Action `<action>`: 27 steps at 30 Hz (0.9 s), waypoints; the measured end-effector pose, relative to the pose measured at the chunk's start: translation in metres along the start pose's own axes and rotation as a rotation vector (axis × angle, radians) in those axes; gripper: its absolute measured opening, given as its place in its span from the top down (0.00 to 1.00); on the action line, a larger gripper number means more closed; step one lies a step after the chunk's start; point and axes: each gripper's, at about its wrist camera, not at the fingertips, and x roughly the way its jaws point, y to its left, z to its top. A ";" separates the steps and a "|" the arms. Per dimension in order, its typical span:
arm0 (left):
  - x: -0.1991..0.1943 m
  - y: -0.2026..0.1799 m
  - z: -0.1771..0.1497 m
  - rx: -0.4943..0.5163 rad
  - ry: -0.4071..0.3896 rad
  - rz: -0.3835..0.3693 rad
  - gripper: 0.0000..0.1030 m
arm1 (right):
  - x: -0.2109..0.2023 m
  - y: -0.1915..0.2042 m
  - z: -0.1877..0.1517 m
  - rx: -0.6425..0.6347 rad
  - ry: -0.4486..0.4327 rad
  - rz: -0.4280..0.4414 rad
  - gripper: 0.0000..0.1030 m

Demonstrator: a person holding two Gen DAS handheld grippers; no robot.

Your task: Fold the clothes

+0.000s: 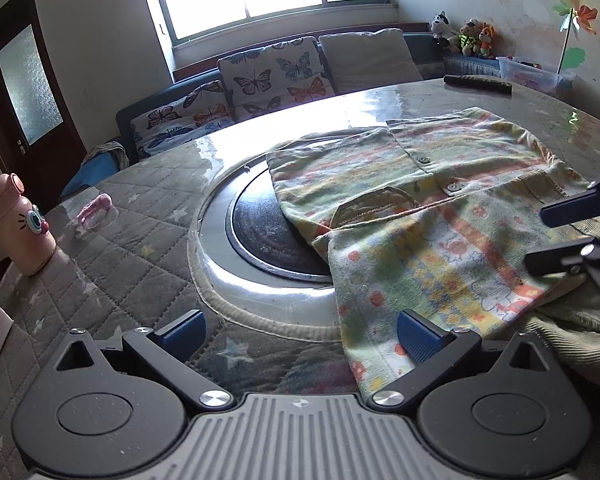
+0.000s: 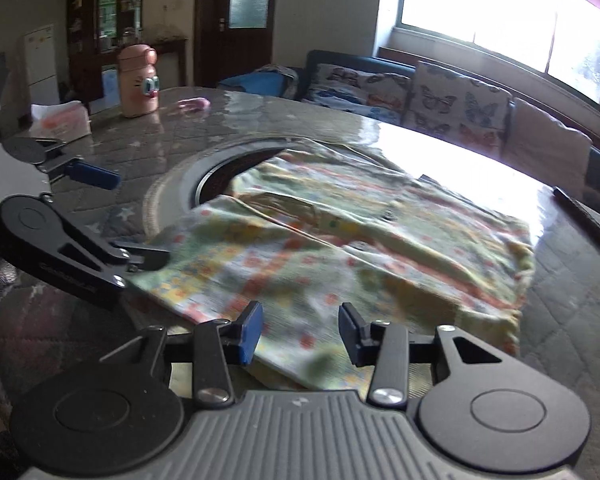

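A small patterned shirt (image 1: 432, 216) in green, yellow and orange, with buttons and brown pockets, lies folded flat on the round table (image 1: 140, 240). It partly covers the dark centre plate (image 1: 260, 232). My left gripper (image 1: 300, 332) is open wide at the shirt's near left corner, its right finger (image 1: 418, 336) over the cloth edge. My right gripper (image 2: 300, 332) hovers over the near edge of the shirt (image 2: 340, 248) with its jaws apart and the cloth lying flat below them, not pinched. Each gripper shows in the other's view: the right gripper (image 1: 560, 232) and the left gripper (image 2: 120, 216).
A pink bottle (image 1: 16, 224) and a small pink object (image 1: 96, 208) stand on the table's left side. A dark remote (image 1: 478, 82) lies at the far edge. Ribbed olive cloth (image 1: 572, 320) is bunched beside the shirt. A sofa with butterfly cushions (image 1: 272, 74) runs behind the table.
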 end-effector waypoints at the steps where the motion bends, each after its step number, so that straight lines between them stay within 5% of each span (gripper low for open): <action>1: -0.001 0.000 0.000 0.000 -0.001 0.000 0.00 | -0.002 -0.005 -0.001 0.007 0.003 -0.014 0.59; 9: -0.010 0.001 0.003 0.020 -0.021 0.002 0.00 | -0.011 -0.032 -0.012 0.069 0.019 -0.058 0.59; 16: -0.025 -0.011 -0.001 0.135 -0.051 -0.062 0.00 | -0.011 -0.039 -0.015 0.065 0.039 -0.029 0.59; 27: -0.032 -0.018 0.004 0.179 -0.094 -0.142 0.03 | -0.019 -0.050 -0.024 0.058 0.043 0.025 0.60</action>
